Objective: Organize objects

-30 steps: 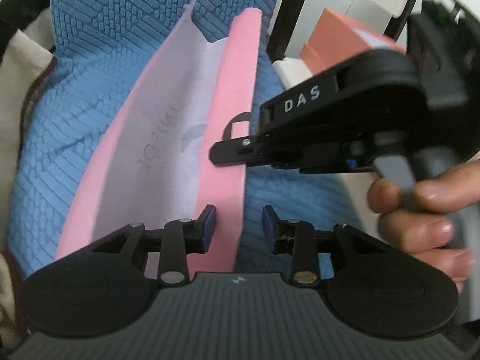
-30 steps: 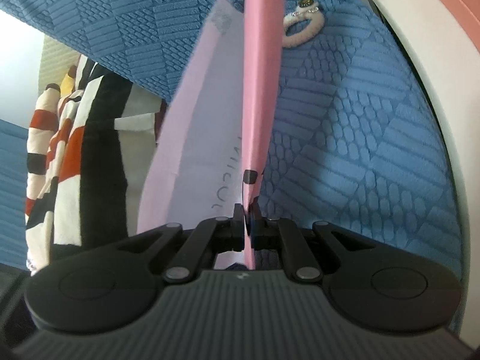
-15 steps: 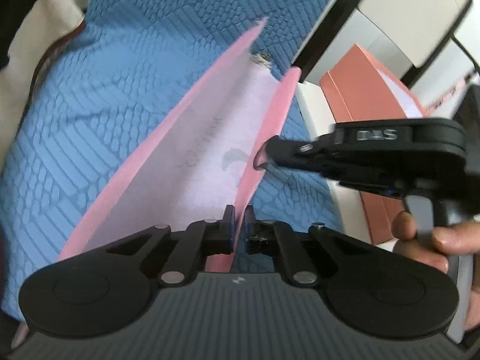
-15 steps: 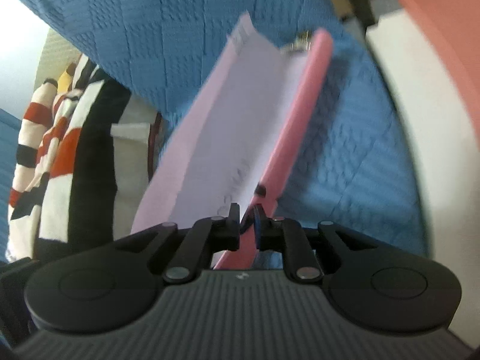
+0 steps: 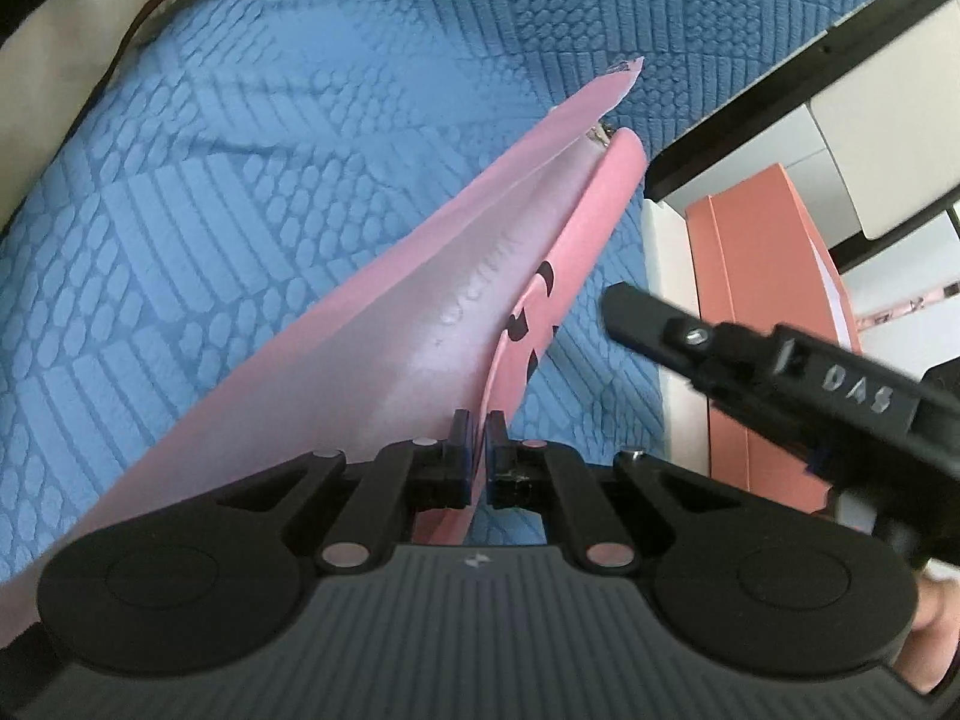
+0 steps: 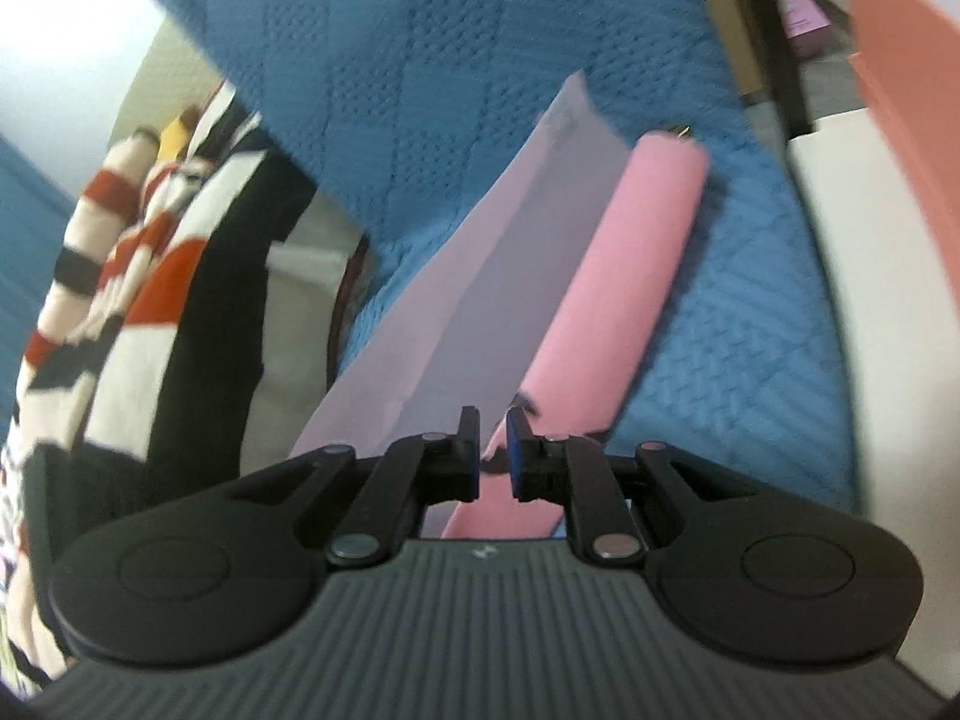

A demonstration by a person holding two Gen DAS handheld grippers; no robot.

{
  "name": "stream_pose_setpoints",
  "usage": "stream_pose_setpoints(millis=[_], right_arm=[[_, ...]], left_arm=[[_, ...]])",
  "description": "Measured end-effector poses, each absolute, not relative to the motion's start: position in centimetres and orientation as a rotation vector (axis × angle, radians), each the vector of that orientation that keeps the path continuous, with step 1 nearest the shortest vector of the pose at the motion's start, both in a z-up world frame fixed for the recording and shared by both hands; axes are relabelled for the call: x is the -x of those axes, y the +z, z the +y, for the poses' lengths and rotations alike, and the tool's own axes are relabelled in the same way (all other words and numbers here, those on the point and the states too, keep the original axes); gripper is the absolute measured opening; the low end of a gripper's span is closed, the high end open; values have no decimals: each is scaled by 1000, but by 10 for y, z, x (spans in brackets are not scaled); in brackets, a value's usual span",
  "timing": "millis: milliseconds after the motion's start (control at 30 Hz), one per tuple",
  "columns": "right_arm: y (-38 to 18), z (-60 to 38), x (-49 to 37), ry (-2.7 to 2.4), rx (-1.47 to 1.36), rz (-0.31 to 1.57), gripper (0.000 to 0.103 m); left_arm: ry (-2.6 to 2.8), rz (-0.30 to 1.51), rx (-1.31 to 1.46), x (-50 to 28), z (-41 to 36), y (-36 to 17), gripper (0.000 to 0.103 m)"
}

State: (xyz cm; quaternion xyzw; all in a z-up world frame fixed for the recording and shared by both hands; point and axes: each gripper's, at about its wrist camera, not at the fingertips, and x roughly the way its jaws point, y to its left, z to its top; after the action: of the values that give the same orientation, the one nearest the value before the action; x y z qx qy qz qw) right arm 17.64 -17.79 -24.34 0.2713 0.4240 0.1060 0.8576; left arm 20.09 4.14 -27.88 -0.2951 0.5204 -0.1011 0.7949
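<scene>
A pink bag (image 5: 384, 324) with a pale lilac inside lies open on the blue quilted cover (image 5: 240, 180). My left gripper (image 5: 478, 427) is shut on the bag's near right edge and holds that side up. In the right wrist view the same bag (image 6: 630, 276) stretches away from the fingers. My right gripper (image 6: 493, 425) is slightly open just behind the bag's near edge and holds nothing. It also shows in the left wrist view (image 5: 618, 306), off to the right of the bag and apart from it.
A salmon box (image 5: 756, 324) stands on a white surface (image 6: 840, 300) right of the cover. A black frame bar (image 5: 780, 66) crosses behind it. A striped red, white and black cloth (image 6: 150, 300) lies at the left. A small metal piece (image 5: 600, 133) sits at the bag's far end.
My left gripper has closed on the bag's right edge. My right gripper has let go of that edge, opened slightly and drawn back to the right.
</scene>
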Motion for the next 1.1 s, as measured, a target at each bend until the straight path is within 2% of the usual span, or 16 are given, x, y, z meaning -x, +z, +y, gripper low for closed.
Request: stream_pose_setpoints(millis=[433, 700, 867, 1100], right_arm=[[-267, -156, -195, 204, -530, 986, 12], [-275, -151, -199, 205, -521, 1018, 12], [-274, -155, -202, 199, -528, 1023, 7], [-275, -166, -208, 200, -564, 1031, 7]], left_arm=[[-210, 1149, 612, -207, 46, -277, 6], [-184, 1096, 567, -206, 53, -261, 6], [-187, 1059, 551, -203, 54, -253, 6], [-196, 1095, 485, -202, 38, -259, 6]])
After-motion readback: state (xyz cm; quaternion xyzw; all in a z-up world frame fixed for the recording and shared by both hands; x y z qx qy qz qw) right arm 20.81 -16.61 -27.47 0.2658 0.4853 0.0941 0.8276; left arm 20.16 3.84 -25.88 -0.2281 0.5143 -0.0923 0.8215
